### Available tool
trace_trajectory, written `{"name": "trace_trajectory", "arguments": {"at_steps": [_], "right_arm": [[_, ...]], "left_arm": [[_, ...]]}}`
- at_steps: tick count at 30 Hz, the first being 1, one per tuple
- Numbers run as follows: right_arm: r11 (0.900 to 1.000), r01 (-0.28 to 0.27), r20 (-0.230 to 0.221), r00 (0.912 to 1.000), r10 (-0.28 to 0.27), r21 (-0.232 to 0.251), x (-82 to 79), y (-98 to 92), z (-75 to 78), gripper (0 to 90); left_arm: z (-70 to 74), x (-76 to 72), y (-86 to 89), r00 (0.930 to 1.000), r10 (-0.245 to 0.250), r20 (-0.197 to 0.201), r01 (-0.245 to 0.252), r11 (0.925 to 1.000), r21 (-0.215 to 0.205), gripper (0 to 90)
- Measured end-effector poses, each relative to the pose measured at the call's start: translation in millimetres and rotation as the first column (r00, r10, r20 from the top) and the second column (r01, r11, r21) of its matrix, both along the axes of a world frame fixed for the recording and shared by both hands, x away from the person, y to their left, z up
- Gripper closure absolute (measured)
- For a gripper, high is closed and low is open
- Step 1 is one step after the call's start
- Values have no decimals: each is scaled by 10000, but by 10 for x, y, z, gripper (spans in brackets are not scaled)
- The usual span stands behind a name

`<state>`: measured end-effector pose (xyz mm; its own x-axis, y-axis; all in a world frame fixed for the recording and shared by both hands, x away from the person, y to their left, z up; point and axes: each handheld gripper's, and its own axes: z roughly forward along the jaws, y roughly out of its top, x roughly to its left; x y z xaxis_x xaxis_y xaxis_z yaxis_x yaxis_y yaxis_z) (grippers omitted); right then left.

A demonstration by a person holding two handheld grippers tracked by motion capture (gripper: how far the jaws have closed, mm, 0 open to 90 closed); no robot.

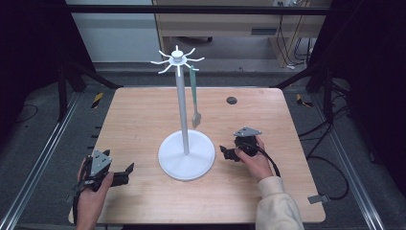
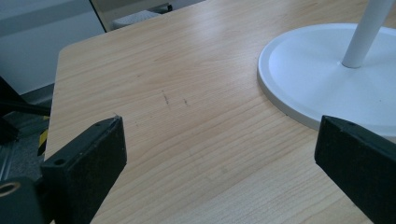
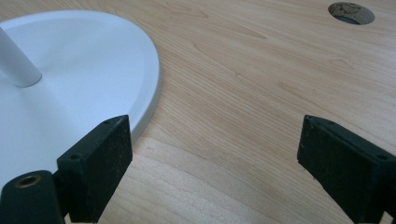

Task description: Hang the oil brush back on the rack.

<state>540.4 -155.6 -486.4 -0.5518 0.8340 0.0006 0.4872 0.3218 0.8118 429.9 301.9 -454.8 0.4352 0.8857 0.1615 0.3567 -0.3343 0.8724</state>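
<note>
I see both jaws wide, empty: left gripper (image 1: 125, 173) near-left, right gripper (image 1: 229, 153) right of stand (image 1: 186, 154). Green spatula (image 1: 194, 98) hangs from it. Wooden table (image 1: 143, 110); cable hole (image 1: 231, 100) far right.

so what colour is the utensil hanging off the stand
Pale green; the utensil hangs from a hook of the white stand, best seen in the high view.

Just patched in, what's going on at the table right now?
A person holds a gripper in each hand, both resting low on the table either side of the white stand. The left gripper and right gripper are both open and hold nothing; each points toward the stand's round base. A green spatula hangs from one of the hooks at the top of the stand. Neither gripper touches it.
</note>
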Motion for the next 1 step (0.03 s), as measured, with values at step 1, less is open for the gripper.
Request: {"name": "trace_trajectory", "arguments": {"at_steps": [1], "right_arm": [[10000, -1, 0, 10000, 1, -26, -3, 12, 6, 100]], "left_arm": [[-4, 8, -5, 10000, -12, -18, 12, 10000, 12, 18]]}}
